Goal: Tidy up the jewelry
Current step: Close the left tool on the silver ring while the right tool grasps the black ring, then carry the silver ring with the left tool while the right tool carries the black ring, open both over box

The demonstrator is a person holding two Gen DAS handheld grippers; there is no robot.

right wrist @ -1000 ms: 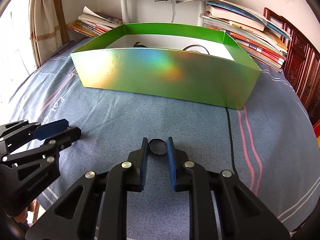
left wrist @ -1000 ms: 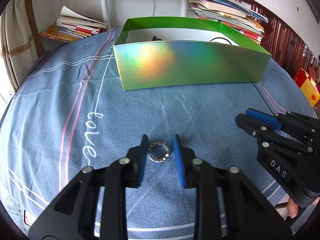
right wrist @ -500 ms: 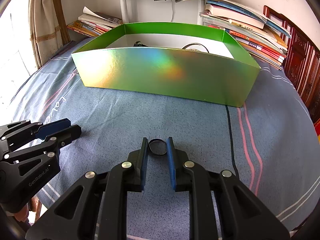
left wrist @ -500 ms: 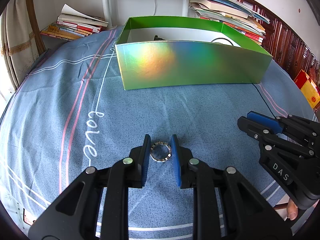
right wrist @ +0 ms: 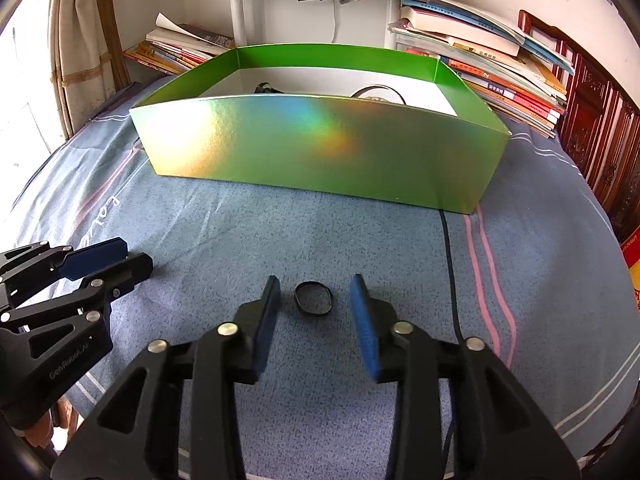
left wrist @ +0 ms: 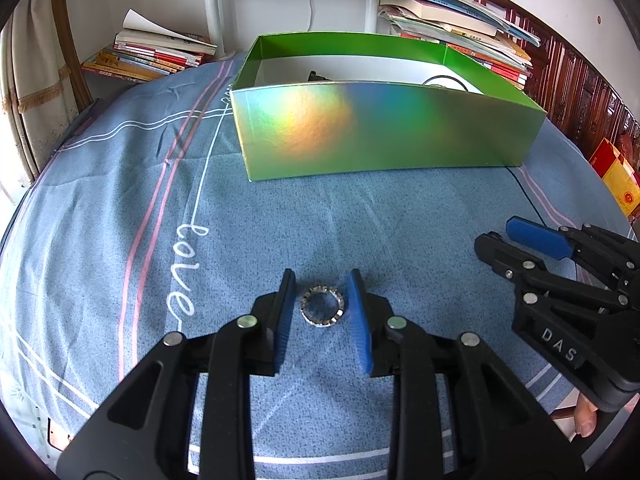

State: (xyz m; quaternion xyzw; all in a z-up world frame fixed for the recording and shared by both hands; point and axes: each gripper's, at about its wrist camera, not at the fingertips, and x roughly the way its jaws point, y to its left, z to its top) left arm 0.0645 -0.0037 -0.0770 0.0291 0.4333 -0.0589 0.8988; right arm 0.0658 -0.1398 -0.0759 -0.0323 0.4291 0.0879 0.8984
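Note:
A silver beaded bracelet (left wrist: 322,306) lies on the blue bedsheet between the fingers of my left gripper (left wrist: 321,300), which is open with a gap on each side. A black band (right wrist: 313,298) lies on the sheet between the fingers of my right gripper (right wrist: 314,296), which is also open and clear of it. A shiny green box (left wrist: 384,136) stands farther back, with dark jewelry pieces partly visible inside; it also shows in the right wrist view (right wrist: 320,148). The right gripper (left wrist: 560,280) shows at the right of the left wrist view.
Stacks of books (left wrist: 156,56) lie behind the box on the left and right (right wrist: 500,64). A thin black cable (right wrist: 450,272) runs over the sheet right of my right gripper. A white table leg (left wrist: 212,8) stands at the back.
Both grippers had closed in around their rings half a second ago; now both have opened wider. The bracelet and the black band stay on the sheet.

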